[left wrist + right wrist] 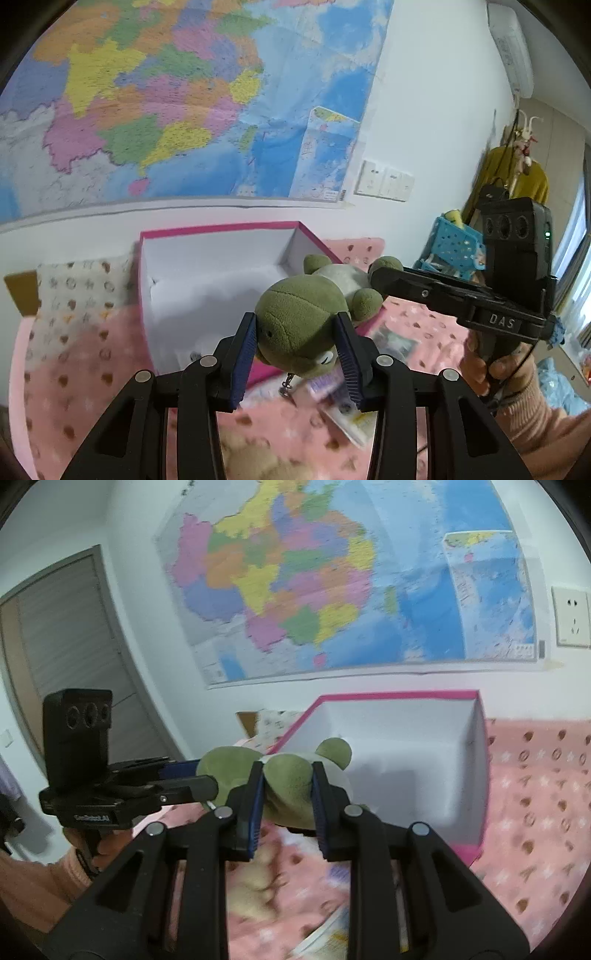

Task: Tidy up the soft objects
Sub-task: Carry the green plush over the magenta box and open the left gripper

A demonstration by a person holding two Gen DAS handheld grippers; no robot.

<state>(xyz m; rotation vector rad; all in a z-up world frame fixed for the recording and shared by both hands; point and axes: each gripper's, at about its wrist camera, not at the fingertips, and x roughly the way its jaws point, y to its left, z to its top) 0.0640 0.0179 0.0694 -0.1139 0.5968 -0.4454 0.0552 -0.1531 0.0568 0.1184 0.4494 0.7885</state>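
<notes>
A green plush frog [299,321] hangs in the air between both grippers, just in front of an open pink box with a white inside [221,280]. My left gripper [297,332] is shut on the frog's head. My right gripper [288,786] is shut on the frog's foot or leg [288,790]. In the left wrist view the right gripper [380,278] reaches in from the right at the frog's far end. In the right wrist view the left gripper [192,779] comes in from the left onto the head. The box [406,760] sits right behind the frog.
A pink blanket with dots [85,376] covers the bed under the box. A beige plush [258,882] and a booklet [347,413] lie below the grippers. A patterned pillow [81,291] sits left of the box. A blue basket [458,243] stands at the right, by the wall with a map.
</notes>
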